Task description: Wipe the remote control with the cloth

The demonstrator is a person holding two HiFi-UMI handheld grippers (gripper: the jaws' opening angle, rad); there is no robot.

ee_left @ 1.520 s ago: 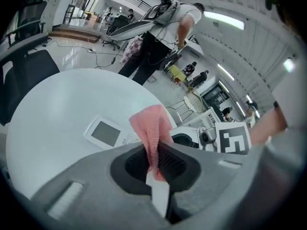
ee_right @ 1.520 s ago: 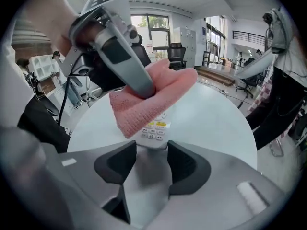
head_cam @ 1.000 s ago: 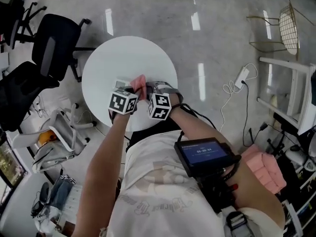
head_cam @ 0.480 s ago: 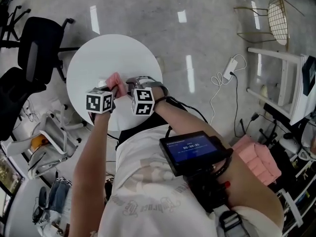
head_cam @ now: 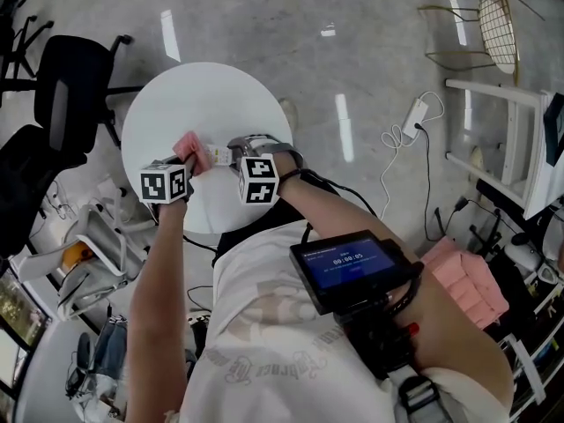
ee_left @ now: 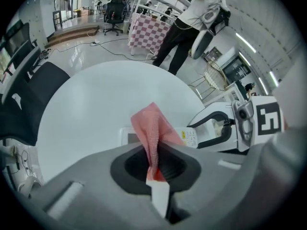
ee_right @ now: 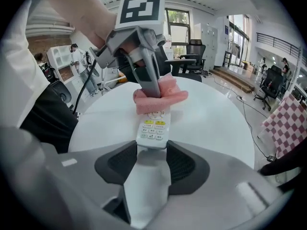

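Note:
A white remote control (ee_right: pixel 154 124) with yellow and white buttons is clamped at its near end by my right gripper (ee_right: pixel 152 150), just above the round white table (head_cam: pixel 211 104). The pink cloth (ee_right: pixel 159 97) lies bunched over the remote's far end, and my left gripper (ee_left: pixel 156 150) is shut on a fold of it (ee_left: pixel 153 131). In the left gripper view the remote (ee_left: pixel 190 137) shows beneath the cloth, with the right gripper (ee_left: pixel 225 128) at its right. In the head view the cloth (head_cam: pixel 189 150) sits left of the remote (head_cam: pixel 218 158), between both marker cubes.
Black office chairs (head_cam: pixel 66 77) stand left of the table and a white seat (head_cam: pixel 97 236) lies near its front left. A power strip with cable (head_cam: pixel 412 117), a wire chair (head_cam: pixel 495 25) and a white rack (head_cam: pixel 507 139) are on the right. A person (ee_left: pixel 192 13) stands beyond the table.
My left gripper has slid leftward in the head view, dragging the pink cloth along the remote toward its far end. The right gripper has kept still with the remote.

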